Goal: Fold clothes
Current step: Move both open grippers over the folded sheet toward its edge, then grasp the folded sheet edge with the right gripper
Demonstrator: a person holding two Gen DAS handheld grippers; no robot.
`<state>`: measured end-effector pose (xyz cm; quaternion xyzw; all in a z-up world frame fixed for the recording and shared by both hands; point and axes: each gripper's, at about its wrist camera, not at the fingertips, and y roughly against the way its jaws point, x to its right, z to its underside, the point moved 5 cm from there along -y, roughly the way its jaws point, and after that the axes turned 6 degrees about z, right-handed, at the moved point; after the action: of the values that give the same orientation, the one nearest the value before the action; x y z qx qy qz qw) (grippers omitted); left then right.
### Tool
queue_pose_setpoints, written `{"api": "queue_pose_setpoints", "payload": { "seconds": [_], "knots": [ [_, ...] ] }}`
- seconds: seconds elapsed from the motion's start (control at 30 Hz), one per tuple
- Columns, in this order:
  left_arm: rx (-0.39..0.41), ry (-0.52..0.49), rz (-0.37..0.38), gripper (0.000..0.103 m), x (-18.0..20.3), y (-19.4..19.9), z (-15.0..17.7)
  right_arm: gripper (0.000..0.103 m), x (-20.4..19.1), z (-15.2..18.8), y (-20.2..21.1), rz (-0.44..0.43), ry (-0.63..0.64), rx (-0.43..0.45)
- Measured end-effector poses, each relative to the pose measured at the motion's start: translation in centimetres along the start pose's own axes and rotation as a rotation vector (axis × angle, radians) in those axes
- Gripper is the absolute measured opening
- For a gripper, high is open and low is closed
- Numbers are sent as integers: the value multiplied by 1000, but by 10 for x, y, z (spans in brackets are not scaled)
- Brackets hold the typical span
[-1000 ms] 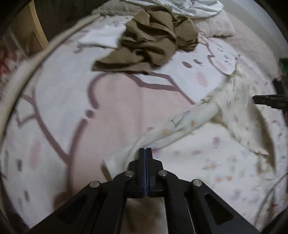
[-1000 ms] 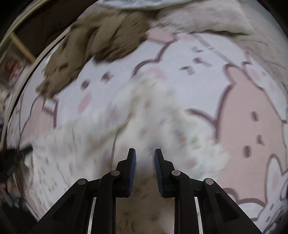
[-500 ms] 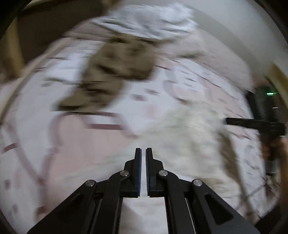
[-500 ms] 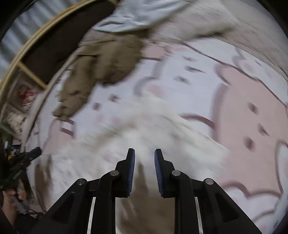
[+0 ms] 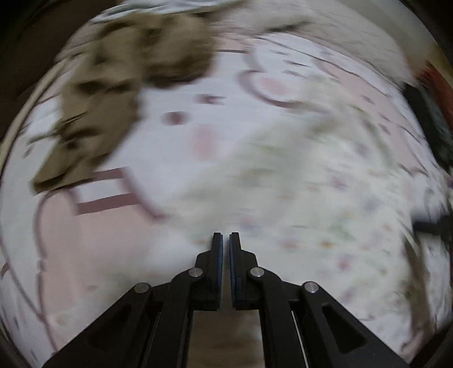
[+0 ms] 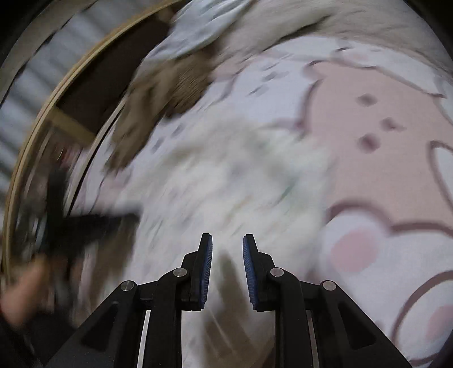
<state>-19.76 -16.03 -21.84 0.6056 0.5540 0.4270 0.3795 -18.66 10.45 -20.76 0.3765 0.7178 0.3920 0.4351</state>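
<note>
A cream garment with a small floral print [image 5: 311, 198] lies spread on the bed; it also shows in the right wrist view [image 6: 220, 175]. Both views are blurred by motion. My left gripper [image 5: 226, 240] hovers over the garment's near edge with its jaws a narrow slit apart and nothing between them. My right gripper [image 6: 226, 243] is open and empty above the same garment. The right gripper shows at the right edge of the left wrist view [image 5: 430, 223], and the left gripper shows at the left of the right wrist view [image 6: 85, 223].
A crumpled olive-brown garment [image 5: 119, 93] lies at the far left of the bed, also in the right wrist view [image 6: 158, 96]. The bedsheet [image 5: 113, 226] is white and pink with a cartoon print. A pale blue-white cloth [image 6: 203, 31] and beige blanket [image 6: 325, 25] lie at the back.
My left gripper was shut on the floral garment's edge a second ago; it has let go and opened slightly. Both grippers have swung across the bed, and the garment now lies spread flatter.
</note>
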Motion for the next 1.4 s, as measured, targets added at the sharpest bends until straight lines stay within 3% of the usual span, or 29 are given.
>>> {"api": "queue_pose_setpoints", "payload": {
  "seconds": [0.07,0.1,0.2,0.27,0.33,0.43,0.57,0.63,0.7,0.73,0.77,0.83,0.9,0.97,1.03,1.1,1.27,1.33,1.4],
  "knots": [
    [5,45,-56,5,-22,0,-1,22,-11,28,-22,9,35,-108],
    [8,65,-79,5,-32,0,-1,22,-12,34,-24,0,39,-113],
    [40,104,-74,5,-45,14,0,22,-4,32,-8,-93,-55,-40],
    [66,97,-25,5,-40,25,1,22,12,23,13,-192,-181,47],
    [78,68,35,5,-32,32,3,22,24,20,25,-224,-248,95],
    [52,10,44,5,-23,32,8,22,16,31,20,-235,-194,40],
    [-39,8,-55,5,-37,6,21,22,5,56,-18,-105,-47,-79],
    [-26,21,-34,5,-39,8,18,23,2,57,-22,-118,-41,-44],
    [26,29,53,5,-33,25,6,42,4,47,-7,-186,-85,27],
    [53,25,106,11,-27,33,-1,77,9,38,5,-217,-119,87],
    [71,9,153,37,-19,40,-9,91,17,30,15,-217,-147,141],
    [107,-23,247,78,-3,54,-24,91,35,11,33,-209,-181,216],
    [126,-118,286,79,21,58,-42,91,55,-6,38,-190,-223,230],
    [111,-211,273,79,42,50,-57,87,76,-19,40,-157,-241,236],
    [79,-294,248,78,63,35,-72,77,92,-28,37,-122,-239,231],
    [48,-347,233,77,77,19,-87,74,109,-36,26,-100,-243,209],
    [-14,-331,234,74,90,-25,-118,74,140,-41,-8,-119,-266,121],
    [-54,-290,227,62,88,-47,-128,74,142,-48,-15,-174,-262,130],
    [-86,-256,239,59,85,-64,-135,74,147,-55,-21,-254,-279,116]
  ]
}}
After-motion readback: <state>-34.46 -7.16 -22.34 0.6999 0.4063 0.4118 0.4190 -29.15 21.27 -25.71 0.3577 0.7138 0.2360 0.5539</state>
